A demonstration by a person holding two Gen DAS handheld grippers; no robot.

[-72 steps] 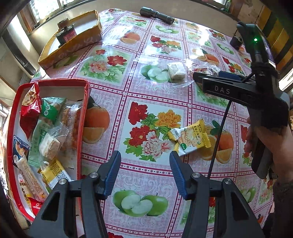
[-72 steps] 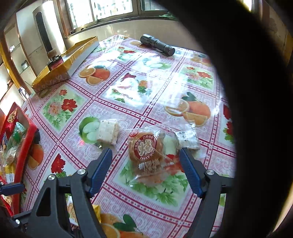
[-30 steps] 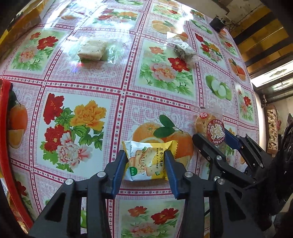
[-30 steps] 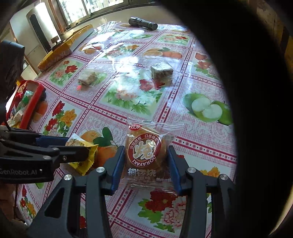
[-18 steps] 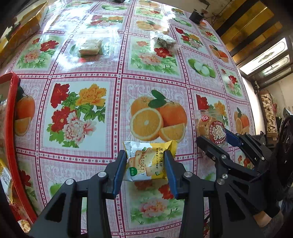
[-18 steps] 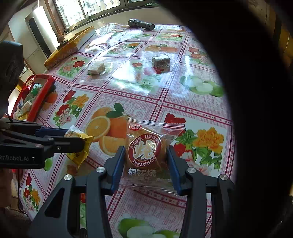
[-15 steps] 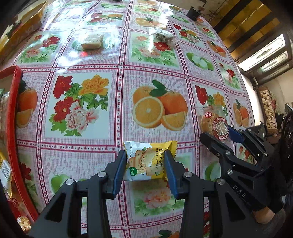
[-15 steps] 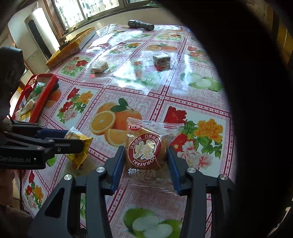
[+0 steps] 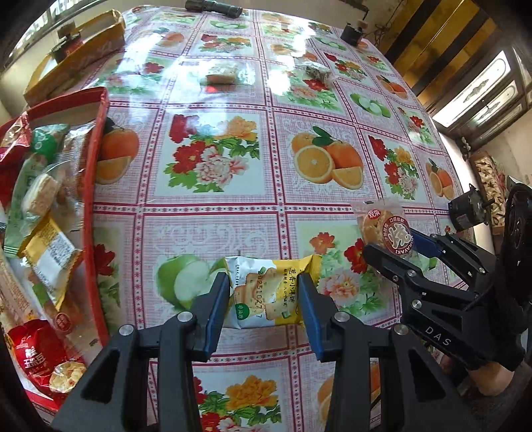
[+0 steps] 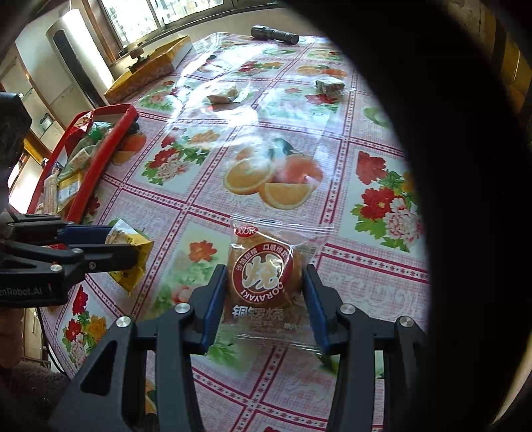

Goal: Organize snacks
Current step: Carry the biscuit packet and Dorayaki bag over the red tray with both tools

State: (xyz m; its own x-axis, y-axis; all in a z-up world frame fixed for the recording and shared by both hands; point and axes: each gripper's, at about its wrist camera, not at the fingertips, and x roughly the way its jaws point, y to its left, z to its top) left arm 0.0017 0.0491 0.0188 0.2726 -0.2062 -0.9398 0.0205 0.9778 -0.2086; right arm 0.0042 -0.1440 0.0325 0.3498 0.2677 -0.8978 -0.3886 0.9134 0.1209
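My left gripper is shut on a yellow cracker packet and holds it above the flowered tablecloth. My right gripper is shut on a clear-wrapped dorayaki cake, also lifted. The dorayaki shows in the left wrist view to the right of the cracker packet, which shows in the right wrist view. A red tray holding several snack packets lies at the left; it also shows in the right wrist view.
A pale wrapped cake and a dark wrapped snack lie far across the table. A yellow box sits at the back left and a black flashlight at the far edge.
Both grippers closed on their snacks and lifted them. Both have since moved back and to the left, bringing the red tray into view.
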